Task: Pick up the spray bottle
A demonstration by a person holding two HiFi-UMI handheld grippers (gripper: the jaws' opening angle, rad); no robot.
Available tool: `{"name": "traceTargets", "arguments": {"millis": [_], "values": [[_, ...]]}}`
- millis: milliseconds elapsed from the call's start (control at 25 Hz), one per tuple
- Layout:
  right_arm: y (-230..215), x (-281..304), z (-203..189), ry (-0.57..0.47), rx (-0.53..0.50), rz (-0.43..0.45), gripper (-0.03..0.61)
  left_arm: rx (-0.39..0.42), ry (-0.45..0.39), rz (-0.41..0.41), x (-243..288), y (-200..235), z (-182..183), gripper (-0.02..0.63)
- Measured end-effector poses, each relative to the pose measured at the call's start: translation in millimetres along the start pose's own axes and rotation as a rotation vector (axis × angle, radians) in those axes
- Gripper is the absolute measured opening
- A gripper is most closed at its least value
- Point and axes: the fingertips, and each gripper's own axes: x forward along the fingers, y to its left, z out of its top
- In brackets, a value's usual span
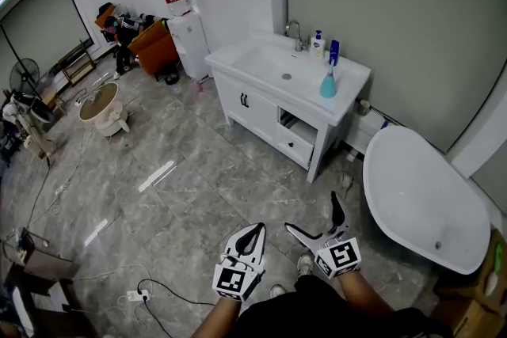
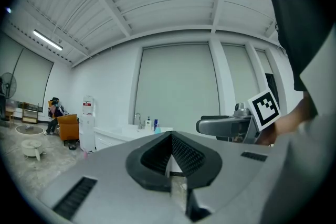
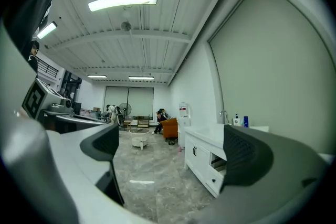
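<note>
From the head view, we hold both grippers low and near, over the grey marble floor [image 1: 198,170]. The left gripper [image 1: 255,232] has its jaws pressed together with nothing in them; the right gripper [image 1: 313,214] has its jaws spread wide and empty. The spray bottle [image 1: 328,83], pale teal, stands upright at the front right corner of the white vanity [image 1: 261,103], far ahead of us and well apart from both tools. A blue bottle [image 1: 333,51] and a white pump bottle [image 1: 318,43] stand behind it by the tap [image 1: 295,32]. A white bathtub [image 1: 424,198] lies to the right.

In the left gripper view, we see the ribbed pads [image 2: 184,155] meeting in a closed point, and the spray bottle [image 2: 157,130] is a tiny teal shape on the far vanity.

In the right gripper view, the two pads [image 3: 244,152] stand far apart, with only floor between them. We cannot pick out the spray bottle here.
</note>
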Motion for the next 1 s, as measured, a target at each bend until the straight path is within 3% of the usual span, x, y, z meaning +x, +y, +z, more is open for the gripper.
{"name": "traceTargets", "arguments": {"millis": [480,1000], "values": [[-52.8,55.1,-3.0,-0.020,-0.019,0.001,0.592,0.009,0.024,-0.007,73.0,27.9,-2.5,-0.003],[-154.0,124.8,-3.8,-0.011,0.011,0.013,0.591,0.017,0.013,0.001,195.2,55.1,10.1,-0.003]]}}
